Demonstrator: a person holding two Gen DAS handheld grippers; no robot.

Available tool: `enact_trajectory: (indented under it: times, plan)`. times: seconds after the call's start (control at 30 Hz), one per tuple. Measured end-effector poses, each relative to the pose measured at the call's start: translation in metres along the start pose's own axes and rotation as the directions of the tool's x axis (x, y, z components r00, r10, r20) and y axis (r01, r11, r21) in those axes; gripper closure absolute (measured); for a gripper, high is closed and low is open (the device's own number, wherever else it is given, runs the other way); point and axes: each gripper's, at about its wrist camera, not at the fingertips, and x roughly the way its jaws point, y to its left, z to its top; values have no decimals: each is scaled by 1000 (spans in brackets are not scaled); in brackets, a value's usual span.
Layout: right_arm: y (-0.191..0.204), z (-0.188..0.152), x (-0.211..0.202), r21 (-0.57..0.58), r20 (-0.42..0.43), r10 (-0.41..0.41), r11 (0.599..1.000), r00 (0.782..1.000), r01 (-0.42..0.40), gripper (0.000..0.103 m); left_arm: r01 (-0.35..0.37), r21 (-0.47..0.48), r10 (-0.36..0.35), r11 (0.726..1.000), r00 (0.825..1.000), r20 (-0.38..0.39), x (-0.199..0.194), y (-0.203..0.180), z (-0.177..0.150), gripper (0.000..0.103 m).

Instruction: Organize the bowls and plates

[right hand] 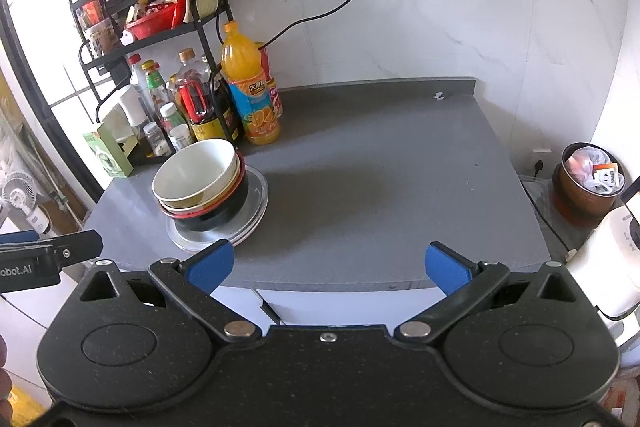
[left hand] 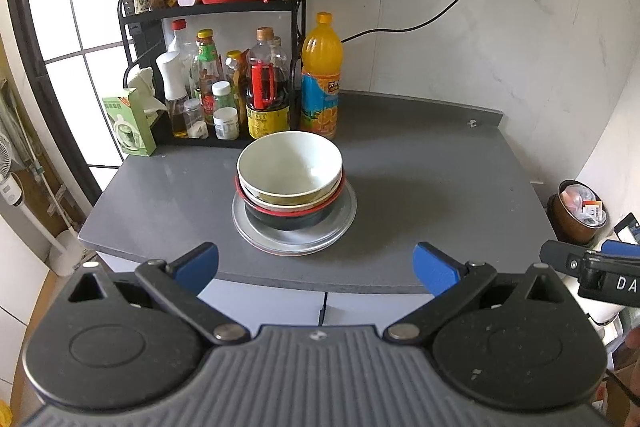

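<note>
Bowls [left hand: 290, 173] stacked on plates [left hand: 294, 227] near countertop [left hand: 420, 187] front edge; both grippers [left hand: 316, 269] [right hand: 327, 269] spread wide, empty.

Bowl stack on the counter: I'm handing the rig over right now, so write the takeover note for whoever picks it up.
Left gripper: open, empty, held short of the counter's near edge.
Right gripper: open, empty, also short of the edge.
Bowls: nested, white one on top, black one at the bottom, the pile leaning a little to the left.
Plates: stacked flat under the bowls, on the grey counter in front of the bottle rack.
Done: everything is gathered in one pile.
Left: possibly straighten the bowls; otherwise nothing loose shows.
</note>
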Motion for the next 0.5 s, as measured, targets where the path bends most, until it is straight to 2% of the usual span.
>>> enact_trajectory:
  times: [0.5]
  plan:
    - [-3,2,-2,-12,1,-3,1000,1000,3,0,23,6,-23,1000,1000,-12,2,-10,-1,0]
